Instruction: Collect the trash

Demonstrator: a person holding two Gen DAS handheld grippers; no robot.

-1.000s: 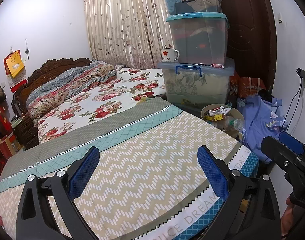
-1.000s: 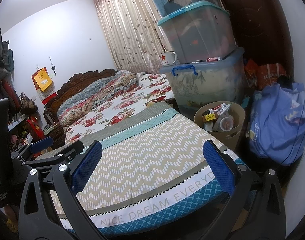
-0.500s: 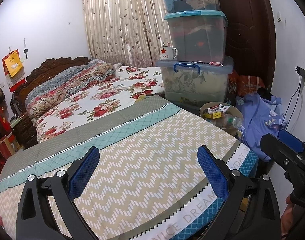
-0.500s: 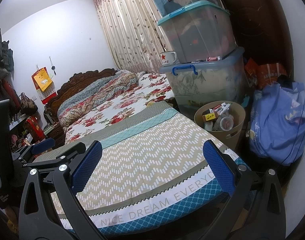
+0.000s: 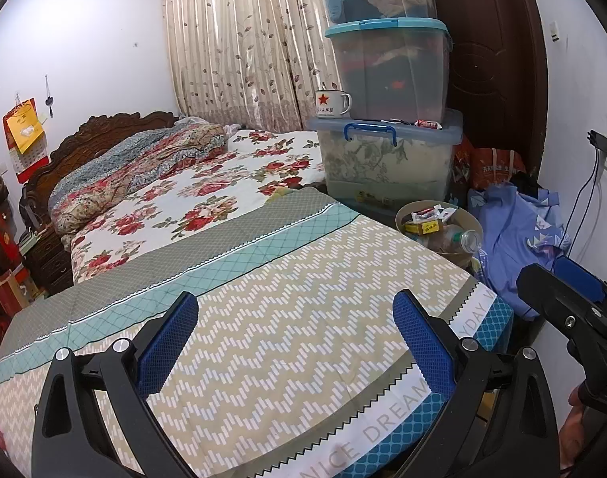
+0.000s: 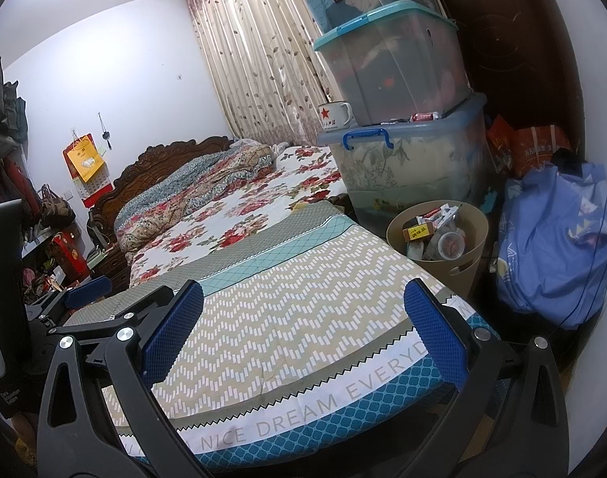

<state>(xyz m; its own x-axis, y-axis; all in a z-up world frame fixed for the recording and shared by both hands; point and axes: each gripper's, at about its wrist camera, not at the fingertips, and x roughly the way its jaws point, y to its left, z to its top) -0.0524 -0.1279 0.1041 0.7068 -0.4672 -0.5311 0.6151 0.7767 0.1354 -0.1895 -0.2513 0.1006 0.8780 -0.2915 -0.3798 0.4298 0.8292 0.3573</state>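
1. Left gripper (image 5: pixel 297 342) spread wide, empty, above the zigzag bedspread (image 5: pixel 287 318).
2. Right gripper (image 6: pixel 303 326) likewise parted, gripping nothing.
3. Tan trash bin (image 6: pixel 472 267) beside the bed's corner, filled with packets and a bottle, below stacked storage boxes (image 6: pixel 399 63).

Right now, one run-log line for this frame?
phase: approach | left gripper: open, empty | right gripper: open, empty | trash bin: full, beside bed
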